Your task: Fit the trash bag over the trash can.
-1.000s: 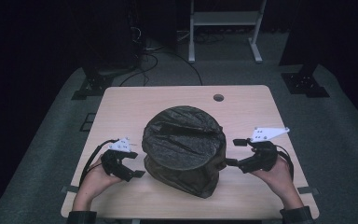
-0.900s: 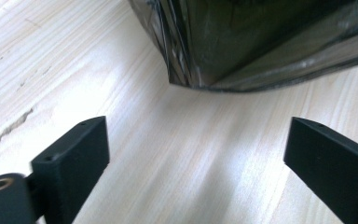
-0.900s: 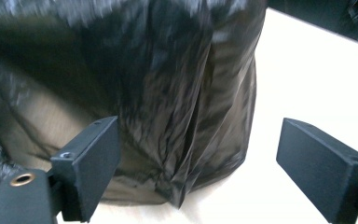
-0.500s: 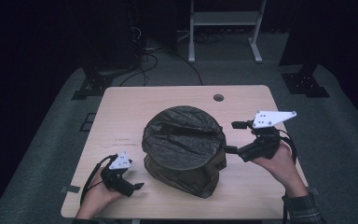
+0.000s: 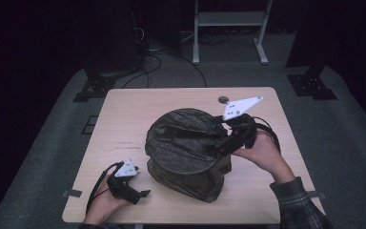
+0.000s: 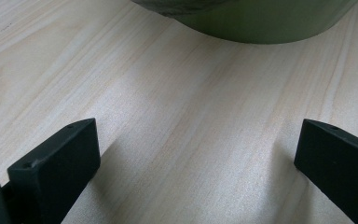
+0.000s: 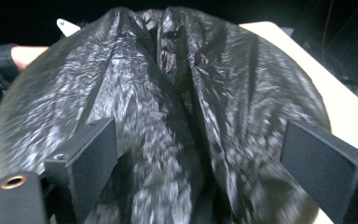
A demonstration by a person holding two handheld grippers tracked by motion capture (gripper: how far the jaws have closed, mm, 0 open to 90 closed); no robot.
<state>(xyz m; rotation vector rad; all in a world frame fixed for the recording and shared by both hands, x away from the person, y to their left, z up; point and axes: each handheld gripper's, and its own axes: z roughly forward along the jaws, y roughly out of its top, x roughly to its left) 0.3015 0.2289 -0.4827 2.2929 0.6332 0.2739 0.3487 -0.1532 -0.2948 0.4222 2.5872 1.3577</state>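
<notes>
Landmark is the bin [image 5: 190,162]: round, squat, olive-green wall, smooth and matte, sitting near the middle of the table [image 5: 124,119]. Table top is pale wood with fine straight grain, rectangular with rounded corners.

Left of the bin, toward the near edge: left gripper [image 5: 140,193], black body with a white three-cornered plate on top, low over the table and apart from the bin wall. Jaws have just been opening and now stand wide, nothing between them. In the left gripper view the two black blocky jaws frame bare wood, and the curved green base of the bin [image 6: 261,23] sits ahead of them, not touching.

Over the bin's mouth: black bin liner [image 5: 183,140], thin glossy plastic, crinkled, stretched into a domed sheet with deep folds running to a bunched knot. The liner [image 7: 168,107] covers the opening fully and drapes down the wall.

Right of the bin: right gripper [image 5: 221,143], raised over the right rim, jaws spread wide over the liner; cannot tell if the pads touch the plastic, view is blurred.

Beyond the bin on the far table edge: small round dark disc [image 5: 223,99]. Behind the table, a white metal stand [image 5: 228,28] and cables [image 5: 171,52] on grey floor.
</notes>
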